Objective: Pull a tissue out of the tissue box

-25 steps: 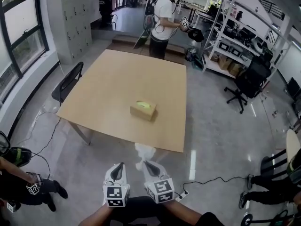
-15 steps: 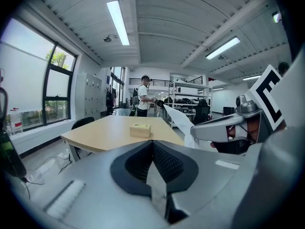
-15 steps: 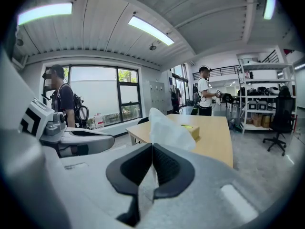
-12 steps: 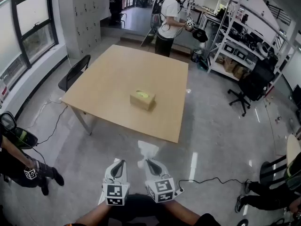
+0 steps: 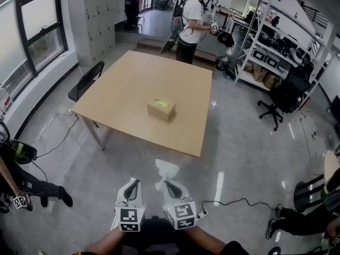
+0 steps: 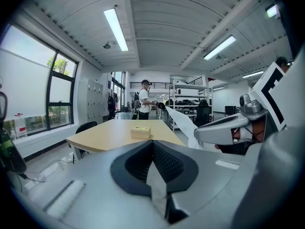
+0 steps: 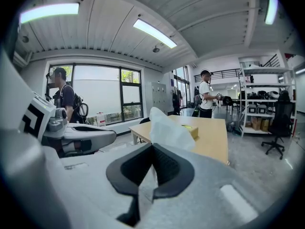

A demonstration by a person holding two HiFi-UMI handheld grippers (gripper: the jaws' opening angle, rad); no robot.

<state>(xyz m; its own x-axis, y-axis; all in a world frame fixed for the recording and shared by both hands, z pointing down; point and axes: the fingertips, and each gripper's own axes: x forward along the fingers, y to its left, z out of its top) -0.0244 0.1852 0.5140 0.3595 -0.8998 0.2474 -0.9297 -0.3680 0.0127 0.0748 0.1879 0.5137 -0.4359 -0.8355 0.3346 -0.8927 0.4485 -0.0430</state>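
The tan tissue box [image 5: 161, 109] with a green top sits near the middle of the wooden table [image 5: 127, 89], well away from both grippers. In the right gripper view the box [image 7: 193, 130] shows small behind the tissue. My right gripper [image 5: 169, 185] is shut on a white tissue [image 5: 166, 171], which stands up crumpled from its jaws [image 7: 166, 126]. Close beside it on the left, my left gripper [image 5: 132, 188] is shut with nothing in it. Both hang over the floor in front of the table's near edge. The left gripper view shows the tissue [image 6: 183, 123] off to the right.
A person [image 5: 191, 20] stands at the table's far side holding grippers. A black chair [image 5: 85, 84] stands at the table's left. Shelving [image 5: 271, 41] and an office chair [image 5: 284, 97] are at the right. Another person [image 5: 21, 179] crouches at lower left. A cable [image 5: 234, 202] runs across the floor.
The table and box have drawn further away from me. The right gripper keeps its hold on the tissue, which has swung slightly. The crouching person at the left has shifted.
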